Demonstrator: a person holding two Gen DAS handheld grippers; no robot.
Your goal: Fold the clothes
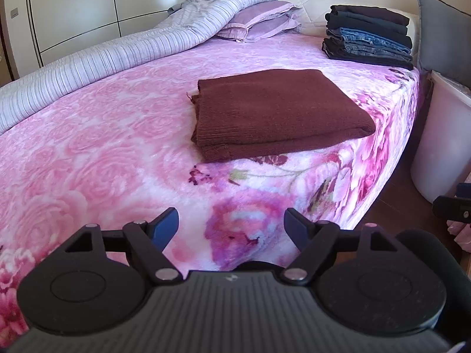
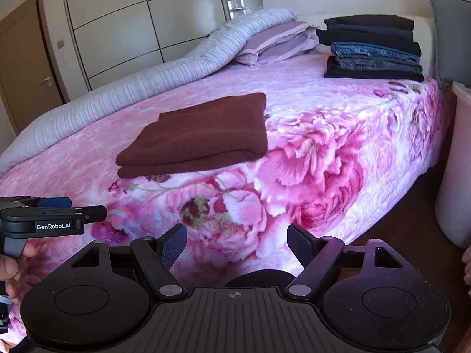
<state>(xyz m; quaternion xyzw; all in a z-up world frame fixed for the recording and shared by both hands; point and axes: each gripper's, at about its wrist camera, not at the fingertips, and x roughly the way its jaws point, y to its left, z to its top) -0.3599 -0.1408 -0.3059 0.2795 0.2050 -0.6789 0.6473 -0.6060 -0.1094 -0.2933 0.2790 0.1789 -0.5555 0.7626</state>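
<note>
Maroon knit, left wrist view: the folded maroon knitted garment [image 1: 276, 111] lies flat on the pink rose-patterned fleece bedspread [image 1: 103, 147], ahead of the left gripper [image 1: 231, 225] and a little to its right, near the bed's side edge.
Left gripper state: fingers spread wide, nothing between them, well short of the garment.
Farther ahead-right: stack of folded dark trousers and blue jeans [image 1: 368, 35].
Right wrist view, garment: the same maroon bundle [image 2: 200, 135] lies ahead and left of the right gripper [image 2: 237, 241], its long side running across the view.
Right gripper state: fingers spread, empty.
Nearer tool: neither is clearly closer; the garment sits between their lines of reach.
Judgement: the fold looks finished; moving it to the stack seems next.
</note>
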